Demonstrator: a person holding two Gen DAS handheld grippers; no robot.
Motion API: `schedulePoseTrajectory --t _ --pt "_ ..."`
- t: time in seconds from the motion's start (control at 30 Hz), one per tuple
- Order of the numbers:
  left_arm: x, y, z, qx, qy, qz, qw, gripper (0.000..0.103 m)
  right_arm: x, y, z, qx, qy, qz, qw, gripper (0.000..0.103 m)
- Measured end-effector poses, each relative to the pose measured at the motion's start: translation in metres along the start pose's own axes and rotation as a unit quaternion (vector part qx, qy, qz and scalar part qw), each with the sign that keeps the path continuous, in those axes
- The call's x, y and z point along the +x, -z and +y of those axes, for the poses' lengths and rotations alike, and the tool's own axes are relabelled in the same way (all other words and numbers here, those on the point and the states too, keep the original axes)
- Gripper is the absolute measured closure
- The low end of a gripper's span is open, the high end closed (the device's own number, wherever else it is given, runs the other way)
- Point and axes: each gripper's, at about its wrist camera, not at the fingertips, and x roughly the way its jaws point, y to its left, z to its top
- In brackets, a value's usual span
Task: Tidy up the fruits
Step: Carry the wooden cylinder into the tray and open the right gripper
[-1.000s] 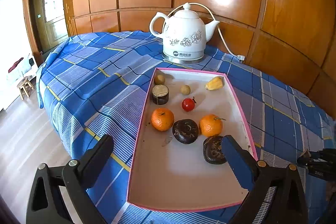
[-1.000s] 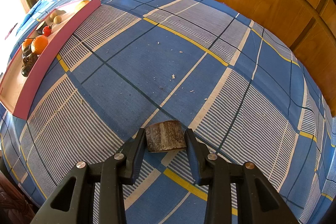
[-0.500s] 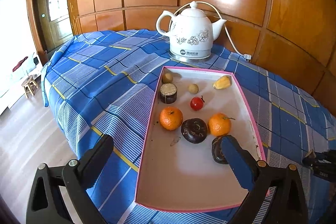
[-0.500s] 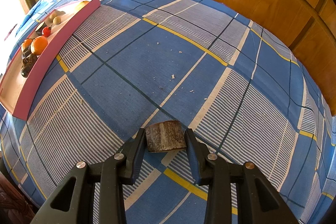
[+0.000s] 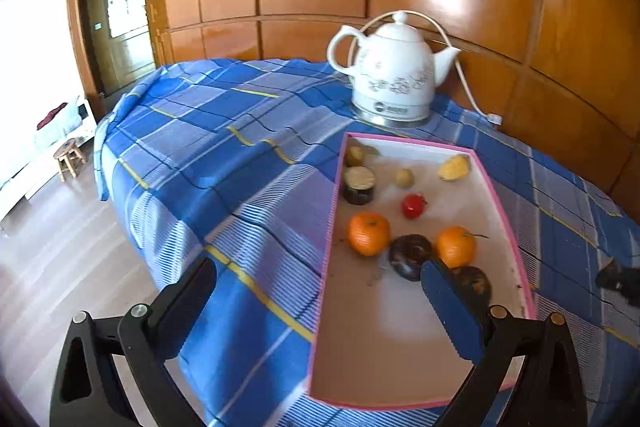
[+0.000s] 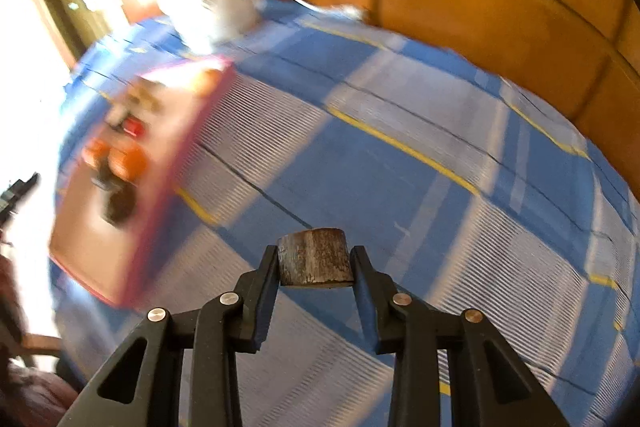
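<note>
Right gripper [image 6: 316, 261] clenched on brown cylindrical chunk [image 6: 315, 255], now lifted off the blue plaid cloth [image 6: 400, 187] where it sat a moment ago; view blurred, swinging toward pink-rimmed tray [image 6: 160, 163] at frame left. Looks like carry-to-tray underway. Left gripper [image 5: 320, 291] spread wide, empty, hovering lower frame beside tray's oranges [image 5: 368, 233].

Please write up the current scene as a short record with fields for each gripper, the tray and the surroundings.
left gripper: open, empty, above the near tray edge
right gripper: shut on brown cylindrical chunk, above the cloth
pink-rimmed tray: two oranges, red fruit, dark fruits, small pale ones
surroundings: white kettle behind the tray, blue plaid cloth
</note>
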Motion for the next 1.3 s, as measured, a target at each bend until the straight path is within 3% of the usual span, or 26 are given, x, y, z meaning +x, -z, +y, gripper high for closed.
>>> schedulePoseTrajectory --t 0.17,0.37,0.53,0.77,1.3 --pt "-0.001 0.002 0.010 -0.006 -0.007 -0.005 0.9999 0.000 0.013 -0.043 0.054 -0.011 -0.062 -0.025 0.998 0.068" --pt "-0.001 0.006 0.014 -0.004 -0.003 -0.008 1.0000 0.000 0.052 -0.082 0.102 -0.010 -0.080 -0.023 0.996 0.068" --pt "0.003 0.008 0.016 -0.007 0.000 -0.001 1.0000 0.000 0.087 -0.091 0.119 -0.007 -0.075 0.003 0.997 0.067" --pt "0.009 0.012 0.014 0.000 0.002 0.007 1.0000 0.000 0.102 -0.090 0.117 0.012 -0.078 0.011 0.997 0.060" --pt "0.002 0.015 0.000 0.013 0.010 0.005 0.9999 0.000 0.058 -0.048 0.104 0.043 -0.068 -0.032 0.996 0.060"
